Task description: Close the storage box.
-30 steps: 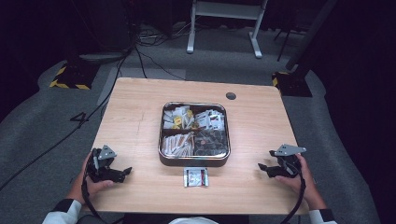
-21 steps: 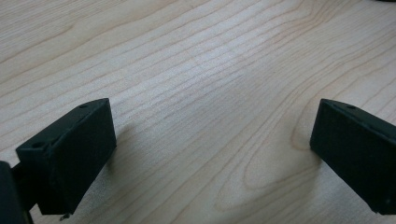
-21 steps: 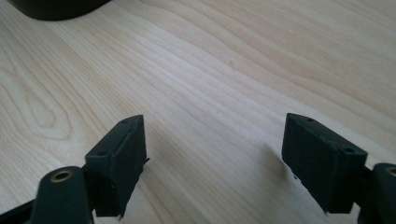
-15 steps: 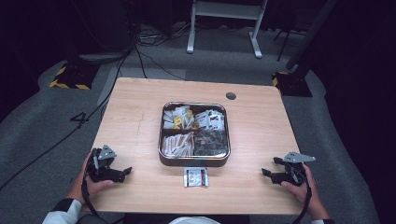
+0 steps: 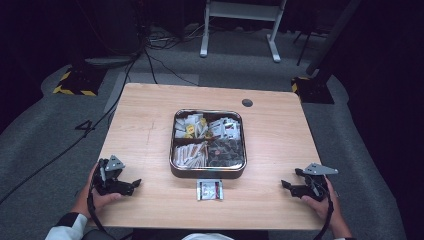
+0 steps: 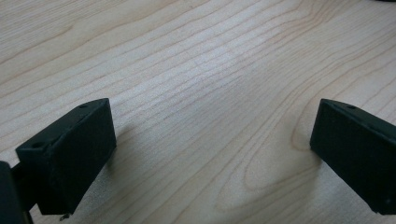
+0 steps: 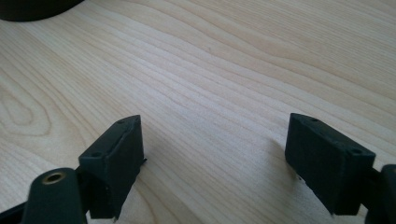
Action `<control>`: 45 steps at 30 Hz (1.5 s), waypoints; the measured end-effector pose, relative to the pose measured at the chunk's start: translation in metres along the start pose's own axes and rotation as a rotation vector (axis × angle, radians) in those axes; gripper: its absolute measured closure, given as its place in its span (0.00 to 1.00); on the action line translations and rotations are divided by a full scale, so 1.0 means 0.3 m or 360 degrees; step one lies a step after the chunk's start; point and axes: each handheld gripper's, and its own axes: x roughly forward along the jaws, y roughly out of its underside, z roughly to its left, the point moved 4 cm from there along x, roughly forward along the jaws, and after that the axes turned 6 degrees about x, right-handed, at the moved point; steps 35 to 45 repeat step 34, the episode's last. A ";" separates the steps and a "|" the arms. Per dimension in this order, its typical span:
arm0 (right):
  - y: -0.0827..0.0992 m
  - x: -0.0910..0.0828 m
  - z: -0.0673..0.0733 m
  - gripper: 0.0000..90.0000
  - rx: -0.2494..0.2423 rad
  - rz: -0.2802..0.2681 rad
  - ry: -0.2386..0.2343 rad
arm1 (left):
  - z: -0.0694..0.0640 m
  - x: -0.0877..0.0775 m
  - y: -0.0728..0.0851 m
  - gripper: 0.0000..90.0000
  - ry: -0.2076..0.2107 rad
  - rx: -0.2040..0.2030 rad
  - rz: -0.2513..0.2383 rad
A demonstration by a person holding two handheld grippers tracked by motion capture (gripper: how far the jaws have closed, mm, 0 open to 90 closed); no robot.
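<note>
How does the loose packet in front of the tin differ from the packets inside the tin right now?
The loose packet lies alone and flat on the bare table, just outside the near wall of the tin; the packets in the tin are heaped, overlapping, in four compartments. The loose packet is white with a dark and red print, while the tin's packets vary: white, yellow-marked, tan and dark. Both sit between the open left gripper and the open right gripper, touched by neither.

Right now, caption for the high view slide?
Two open hand-held grippers, left and right, rest either side of a packet before a sectioned tin.
</note>
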 end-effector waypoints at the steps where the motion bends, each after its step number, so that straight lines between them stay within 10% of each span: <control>1: 0.000 0.001 0.000 0.22 0.0002 0.0000 0.0003 | -0.002 0.000 0.001 0.01 0.0003 -0.0008 0.0000; 45: -0.004 0.005 0.000 0.20 0.0008 0.0003 0.0010 | 0.001 0.011 -0.012 0.00 0.0000 -0.0010 0.0001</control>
